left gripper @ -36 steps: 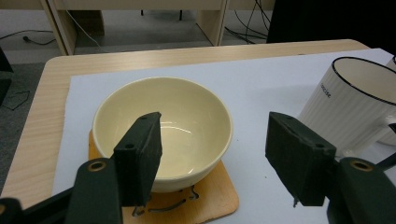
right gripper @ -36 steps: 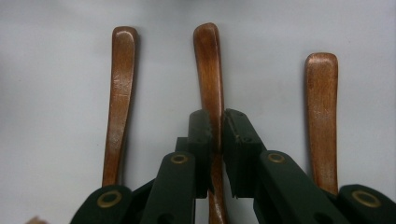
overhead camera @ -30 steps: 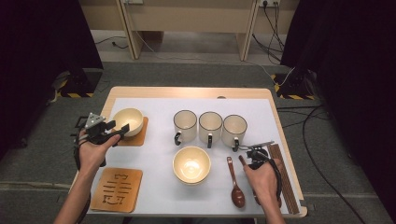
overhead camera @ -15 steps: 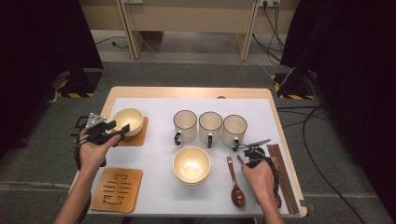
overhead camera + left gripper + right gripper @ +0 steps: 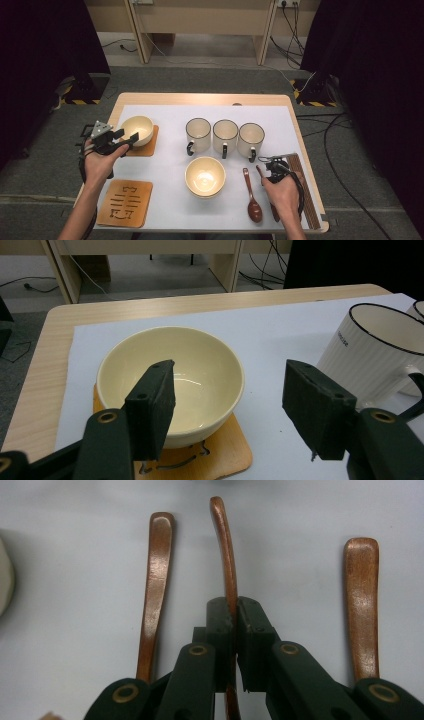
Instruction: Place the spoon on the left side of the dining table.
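I am gripping the middle wooden spoon (image 5: 224,545) by its handle with my right hand-held gripper (image 5: 235,630), jaws clenched on it edge-on so that it should come up clear of the spoon on either side (image 5: 156,575). It is lying on the white surface (image 5: 165,165) at the near right, next to the chopsticks (image 5: 305,195), just right of the empty cream bowl (image 5: 205,176), which I am judging to be where it is going.

My left hand-held gripper (image 5: 227,405) is hanging released, jaws spread, one jaw over the rim of the far-left bowl (image 5: 170,375), which is sitting on its wooden coaster (image 5: 220,457). A second coaster (image 5: 125,202), carved with bar-like marks, is waiting bare nearer me, probably for the other bowl.

The nearest mug (image 5: 380,360) is carrying small vertical lettering, too blurred for me to read.
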A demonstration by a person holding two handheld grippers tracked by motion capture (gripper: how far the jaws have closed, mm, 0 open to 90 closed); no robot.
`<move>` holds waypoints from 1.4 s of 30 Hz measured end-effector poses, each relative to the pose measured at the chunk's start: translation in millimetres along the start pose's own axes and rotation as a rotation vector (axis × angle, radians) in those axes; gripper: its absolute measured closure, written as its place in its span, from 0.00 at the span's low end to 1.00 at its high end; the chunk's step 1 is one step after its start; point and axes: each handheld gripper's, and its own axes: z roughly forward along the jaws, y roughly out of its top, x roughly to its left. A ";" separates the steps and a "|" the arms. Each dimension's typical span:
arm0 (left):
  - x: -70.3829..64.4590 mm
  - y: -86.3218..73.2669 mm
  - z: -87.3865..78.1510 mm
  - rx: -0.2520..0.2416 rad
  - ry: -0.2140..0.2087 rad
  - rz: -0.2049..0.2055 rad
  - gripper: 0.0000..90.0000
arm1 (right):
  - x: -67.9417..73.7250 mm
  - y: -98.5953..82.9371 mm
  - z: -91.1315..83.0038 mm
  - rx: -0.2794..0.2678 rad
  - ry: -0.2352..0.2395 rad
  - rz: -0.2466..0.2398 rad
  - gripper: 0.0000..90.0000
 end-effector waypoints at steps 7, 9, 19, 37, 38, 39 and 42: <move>-0.5 0.4 -1.1 -0.005 0.006 0.004 0.40 | 0.0 -3.4 -9.7 -0.060 0.015 -0.018 0.95; -1.0 0.5 -1.4 -0.006 0.006 0.004 0.40 | 0.2 -4.1 -12.2 -0.070 0.027 -0.018 0.95; -2.7 0.9 -4.3 -0.012 0.006 0.005 0.40 | -2.2 -8.3 -17.3 -0.131 0.056 -0.038 0.95; -5.7 1.4 -6.7 -0.020 0.004 0.011 0.40 | 0.6 -8.1 -32.7 -0.247 0.069 -0.061 0.95; -5.9 1.5 -6.9 -0.020 0.004 0.010 0.40 | 1.4 -7.7 -33.6 -0.257 0.072 -0.059 0.95; -6.0 1.7 -7.3 -0.020 0.004 0.011 0.40 | 1.5 -7.2 -34.5 -0.266 0.074 -0.066 0.95; -6.8 1.9 -7.7 -0.022 0.001 0.011 0.40 | 3.2 -6.0 -36.7 -0.296 0.081 -0.072 0.95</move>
